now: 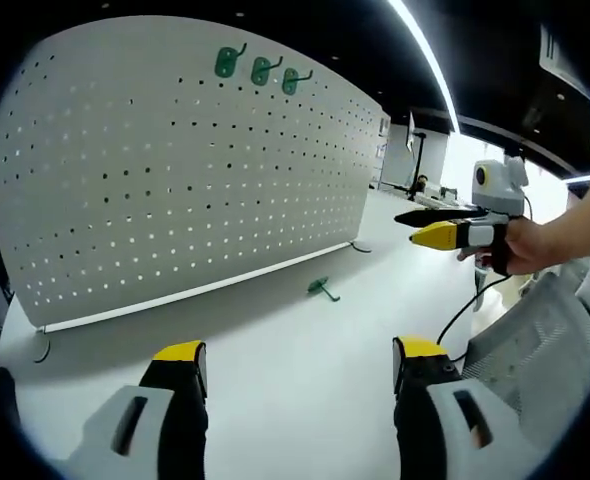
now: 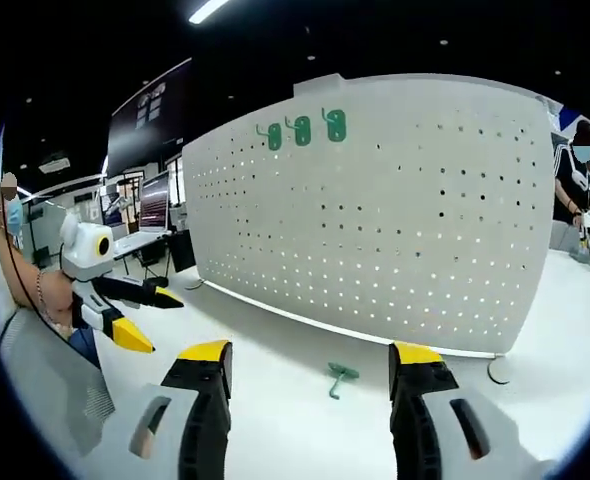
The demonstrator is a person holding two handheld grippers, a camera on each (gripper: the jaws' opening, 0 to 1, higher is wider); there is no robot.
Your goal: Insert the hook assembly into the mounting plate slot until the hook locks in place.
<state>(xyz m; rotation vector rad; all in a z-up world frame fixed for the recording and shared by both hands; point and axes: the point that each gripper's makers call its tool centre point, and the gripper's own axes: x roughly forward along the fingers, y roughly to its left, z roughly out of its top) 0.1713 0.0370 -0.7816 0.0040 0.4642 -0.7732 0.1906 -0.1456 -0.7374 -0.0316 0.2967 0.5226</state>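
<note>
White counter point(image 1: 275, 370) stretches under both my cameras, carrying one upright white pegboard point(image 1: 175, 180) on small feet. I count three green hooks point(image 1: 260, 68) hung in a row near the board's top edge, touching it. One more green hook point(image 1: 322, 289) lies loose on the counter in front of the board's lower edge, apart from it. In the right gripper view it sits between my jaws' lines, farther out, its long axis running roughly from the board toward me, flat end nearer the board. My left gripper point(image 1: 300, 360) is spread wide and holds nothing. My right gripper point(image 2: 310, 365) is likewise parted and empty, hanging above the counter beside the board, well clear of the loose hook.
</note>
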